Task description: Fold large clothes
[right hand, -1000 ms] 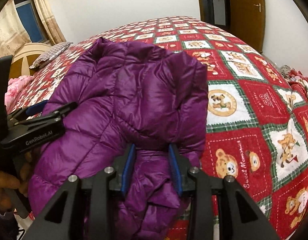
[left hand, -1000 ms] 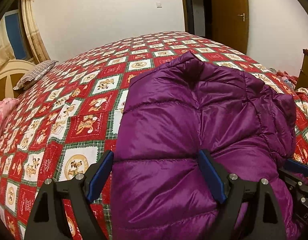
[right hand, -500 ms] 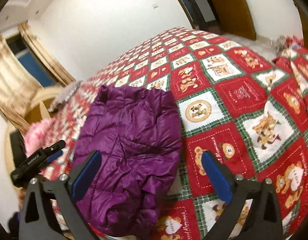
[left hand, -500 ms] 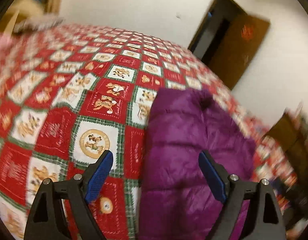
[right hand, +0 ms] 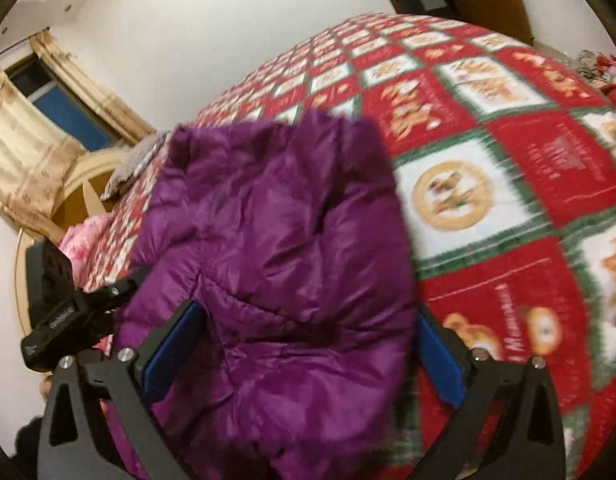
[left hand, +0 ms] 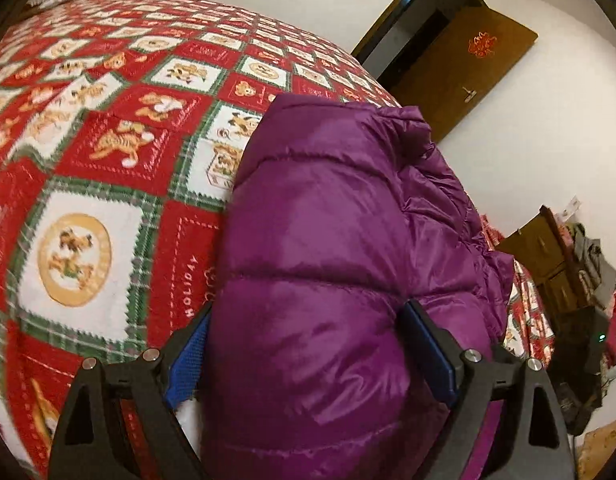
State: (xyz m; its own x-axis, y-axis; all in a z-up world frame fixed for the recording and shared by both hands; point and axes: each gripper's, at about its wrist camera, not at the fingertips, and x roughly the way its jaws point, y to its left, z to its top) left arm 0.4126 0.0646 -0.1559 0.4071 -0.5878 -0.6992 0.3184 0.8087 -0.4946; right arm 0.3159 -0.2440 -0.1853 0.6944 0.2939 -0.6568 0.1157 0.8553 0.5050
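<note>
The puffy purple down jacket (left hand: 328,264) lay folded on the patterned bedspread (left hand: 107,160), at twelve o'clock from the wide-open left gripper (left hand: 308,356) and wide-open right gripper (right hand: 303,344), looking light, soft, slippery, best pinched at a quilted seam.

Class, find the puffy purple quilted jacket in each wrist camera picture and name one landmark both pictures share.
Left wrist view: the puffy purple quilted jacket fills the centre and lower right, running down between the gripper's blue pads.
Right wrist view: the jacket sits centre-left, its near end between that gripper's pads.
Shared landmark: the red, green and white teddy-bear patchwork bedspread beneath it.
</note>
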